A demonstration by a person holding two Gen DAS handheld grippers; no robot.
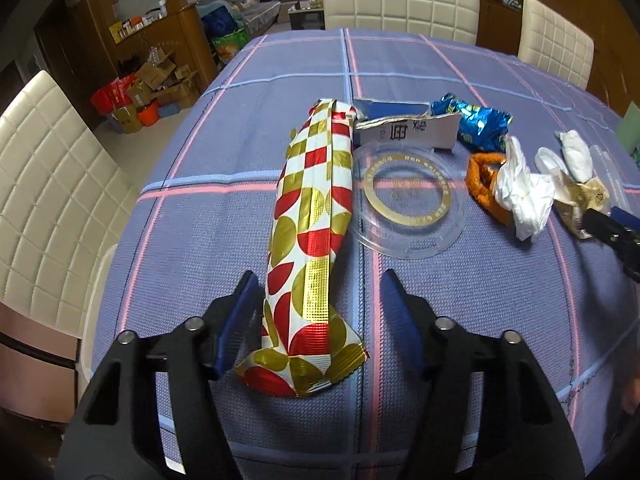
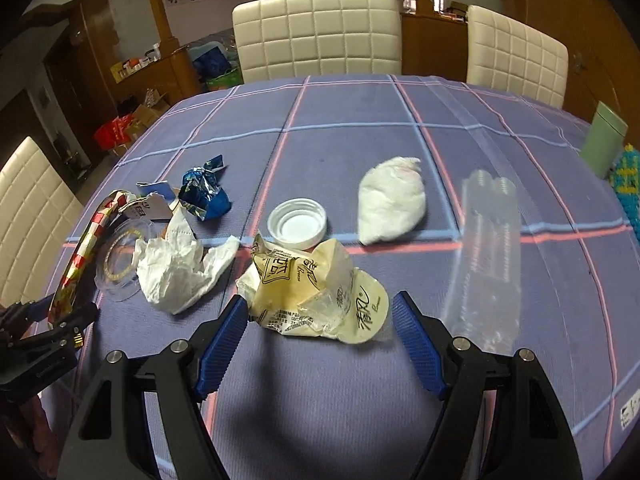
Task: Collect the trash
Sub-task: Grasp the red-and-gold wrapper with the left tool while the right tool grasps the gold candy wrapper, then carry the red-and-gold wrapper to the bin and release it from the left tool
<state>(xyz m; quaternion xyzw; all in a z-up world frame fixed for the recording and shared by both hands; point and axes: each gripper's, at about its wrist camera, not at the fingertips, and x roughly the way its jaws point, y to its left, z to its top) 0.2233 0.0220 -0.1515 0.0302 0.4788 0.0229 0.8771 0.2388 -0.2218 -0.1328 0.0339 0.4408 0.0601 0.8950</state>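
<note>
A long red, gold and white checked wrapper (image 1: 312, 232) lies on the blue plaid tablecloth (image 1: 240, 120). Its near end sits between the fingers of my left gripper (image 1: 320, 276), which is open: the left pad is at the wrapper's edge and the right pad stands clear of it. In the right wrist view, my right gripper (image 2: 321, 298) is open around a crumpled cream wrapper (image 2: 304, 280), with a gap at the right pad. Other trash includes a clear lid (image 1: 412, 204), blue foil (image 2: 204, 196), white tissue (image 2: 180, 268), a white cap (image 2: 298, 224) and a white wad (image 2: 392, 208).
A torn carton piece (image 1: 404, 128) and an orange wrapper (image 1: 480, 184) lie behind the lid. A clear plastic bag (image 2: 488, 248) and a green cup (image 2: 604, 144) are at the right. White padded chairs (image 2: 316, 32) ring the table.
</note>
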